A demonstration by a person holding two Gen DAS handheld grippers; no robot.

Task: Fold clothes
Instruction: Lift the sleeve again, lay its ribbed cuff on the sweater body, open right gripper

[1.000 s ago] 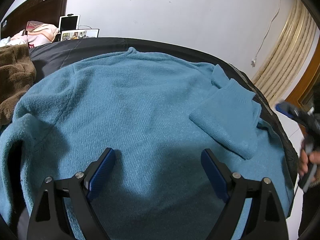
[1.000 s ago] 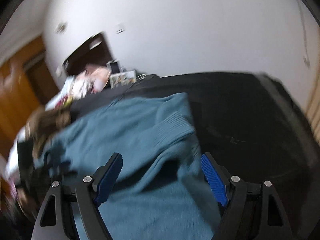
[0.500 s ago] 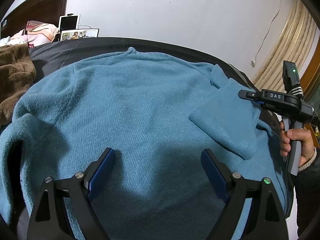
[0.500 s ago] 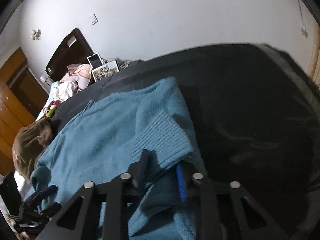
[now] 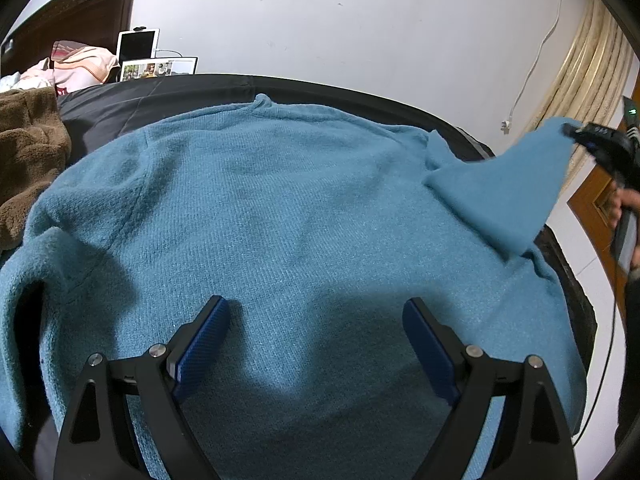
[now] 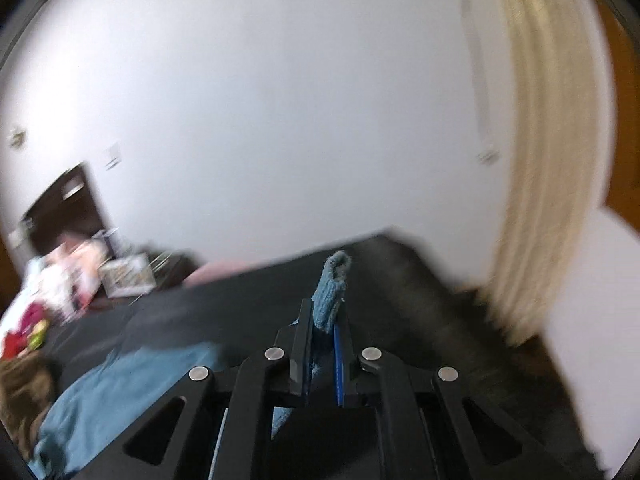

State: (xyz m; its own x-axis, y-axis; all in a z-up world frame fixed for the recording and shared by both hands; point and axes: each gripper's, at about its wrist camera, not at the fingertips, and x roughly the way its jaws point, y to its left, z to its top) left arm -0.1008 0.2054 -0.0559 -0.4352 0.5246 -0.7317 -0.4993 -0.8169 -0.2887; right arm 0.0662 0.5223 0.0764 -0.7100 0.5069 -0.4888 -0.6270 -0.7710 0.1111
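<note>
A blue knit sweater [image 5: 288,216] lies spread flat on a black-covered bed [image 5: 168,96], collar toward the far wall. My left gripper [image 5: 316,320] hovers open over the sweater's lower body, nothing between its blue pads. The sweater's right sleeve [image 5: 512,192] is lifted off the bed at the right, its cuff pinched by my right gripper [image 5: 576,132], held in a person's hand [image 5: 618,200]. In the blurred right wrist view, the right gripper [image 6: 322,320] is shut on the sleeve cuff [image 6: 332,284], which sticks up between its fingers.
A brown fleece garment [image 5: 28,152] lies heaped at the bed's left edge. Pink bedding [image 5: 76,64], a tablet [image 5: 138,44] and a picture frame [image 5: 158,68] sit by the dark headboard [image 5: 68,12]. Cream curtains [image 5: 588,68] and a wooden door [image 5: 596,200] stand at the right.
The right gripper closed on the folded sleeve's cuff and lifted it up and to the right off the sweater's body. The left gripper stayed still and open.
</note>
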